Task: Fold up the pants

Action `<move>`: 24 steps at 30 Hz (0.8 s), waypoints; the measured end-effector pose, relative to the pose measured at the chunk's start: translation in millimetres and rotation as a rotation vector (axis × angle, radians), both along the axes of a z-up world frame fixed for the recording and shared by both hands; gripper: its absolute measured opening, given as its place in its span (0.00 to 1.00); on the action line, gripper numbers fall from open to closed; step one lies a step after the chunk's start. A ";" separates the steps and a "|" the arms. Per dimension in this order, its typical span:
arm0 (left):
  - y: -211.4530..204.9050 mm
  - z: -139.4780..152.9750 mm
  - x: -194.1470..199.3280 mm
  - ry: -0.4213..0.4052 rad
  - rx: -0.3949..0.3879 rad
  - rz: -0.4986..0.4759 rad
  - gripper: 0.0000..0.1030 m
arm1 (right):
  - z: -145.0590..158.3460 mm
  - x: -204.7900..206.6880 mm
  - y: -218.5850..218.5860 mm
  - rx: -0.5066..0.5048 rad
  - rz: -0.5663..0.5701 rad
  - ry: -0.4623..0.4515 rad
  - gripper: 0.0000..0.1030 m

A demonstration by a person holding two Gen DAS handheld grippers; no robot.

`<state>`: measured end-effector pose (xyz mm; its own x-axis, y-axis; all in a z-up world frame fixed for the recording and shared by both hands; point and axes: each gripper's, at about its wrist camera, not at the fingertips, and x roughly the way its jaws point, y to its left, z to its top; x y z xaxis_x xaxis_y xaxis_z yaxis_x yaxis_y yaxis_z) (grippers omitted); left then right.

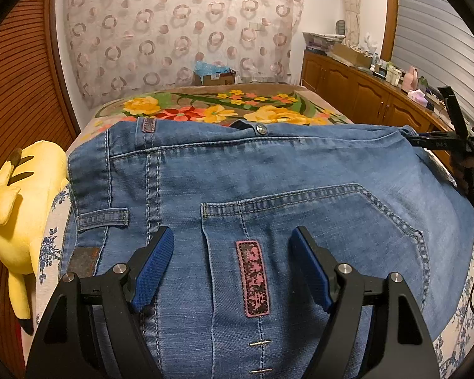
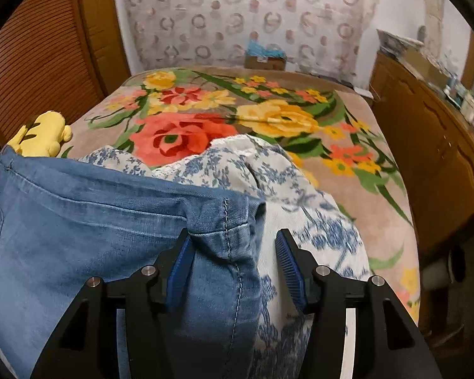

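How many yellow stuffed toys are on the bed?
1. The yellow plush toy lies at the bed's left edge, beside the jeans. Others could be hidden behind the jeans.

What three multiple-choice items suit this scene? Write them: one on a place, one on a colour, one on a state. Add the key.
1. Where is the yellow plush toy?
A. On top of the jeans
B. Beside the jeans
C. Held in a gripper

2. What colour is the patch on the back pocket?
A. Pink and black
B. Green
C. White

3. How is the left gripper?
A. Shut on the waistband
B. Out of view
C. Open above the jeans

Key: B, the toy lies at the denim's left edge; A, the patch is speckled pink and black; C, its fingers stand wide apart over the pocket.
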<state>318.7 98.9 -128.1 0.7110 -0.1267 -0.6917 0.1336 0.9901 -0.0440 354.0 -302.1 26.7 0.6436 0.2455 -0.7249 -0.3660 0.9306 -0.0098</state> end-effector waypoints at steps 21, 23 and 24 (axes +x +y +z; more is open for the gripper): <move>94.0 15.8 -69.3 0.049 0.070 0.256 0.69 | -8.1 -19.2 -3.5 0.050 0.088 -0.047 0.17; 97.6 8.0 -72.3 0.071 0.064 0.270 0.69 | -3.0 -24.1 -3.3 0.061 0.086 -0.059 0.17; 99.0 4.2 -72.9 0.081 0.063 0.276 0.69 | -0.8 -27.1 -4.0 0.065 0.087 -0.068 0.17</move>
<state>245.7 197.9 -123.9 0.6549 0.1088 -0.7478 -0.1423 0.9896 0.0193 326.9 -306.1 25.9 0.6653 0.3474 -0.6609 -0.4461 0.8948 0.0214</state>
